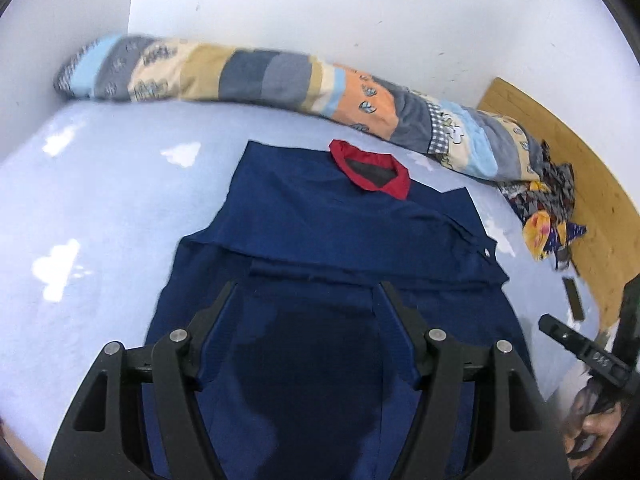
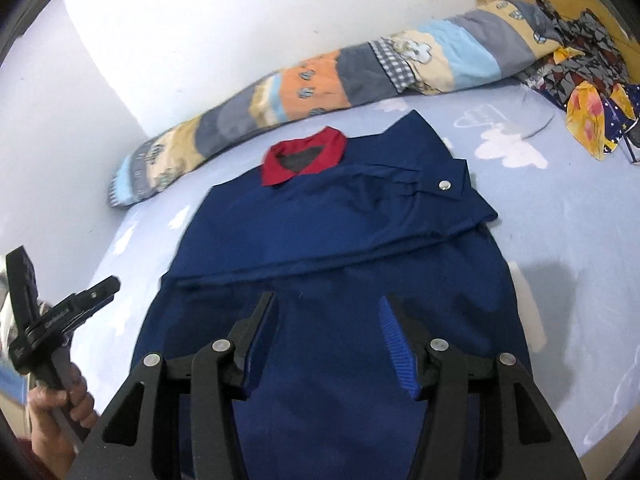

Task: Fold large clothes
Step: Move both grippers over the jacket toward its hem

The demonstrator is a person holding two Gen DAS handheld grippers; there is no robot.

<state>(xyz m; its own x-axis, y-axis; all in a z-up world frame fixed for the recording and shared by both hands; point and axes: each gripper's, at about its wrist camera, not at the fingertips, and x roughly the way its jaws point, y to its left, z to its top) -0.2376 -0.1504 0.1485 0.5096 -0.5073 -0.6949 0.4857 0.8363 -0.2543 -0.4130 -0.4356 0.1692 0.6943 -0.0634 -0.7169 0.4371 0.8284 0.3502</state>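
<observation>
Lying flat: one navy shirt [image 2: 332, 236], perhaps two sleeves folded.

Bright, even indoor light in both wrist views, source not visible. White wall [image 1: 360, 20] near blown out, no detail. Glare patches on the cloud prints of the light blue bedsheet [image 1: 80, 184]. Soft dark shadow on the navy jacket [image 1: 320, 220] between the left gripper [image 1: 307, 286] fingers; a grey shadow on the sheet by the jacket's right edge in the right view. Strong fisheye: bed edges and the patchwork quilt roll [image 1: 240, 72] bow, black vignette in all corners. Motion blur smears the quilt roll's left end and the patterned clothes pile [image 2: 588, 80]; jacket weave soft.
</observation>
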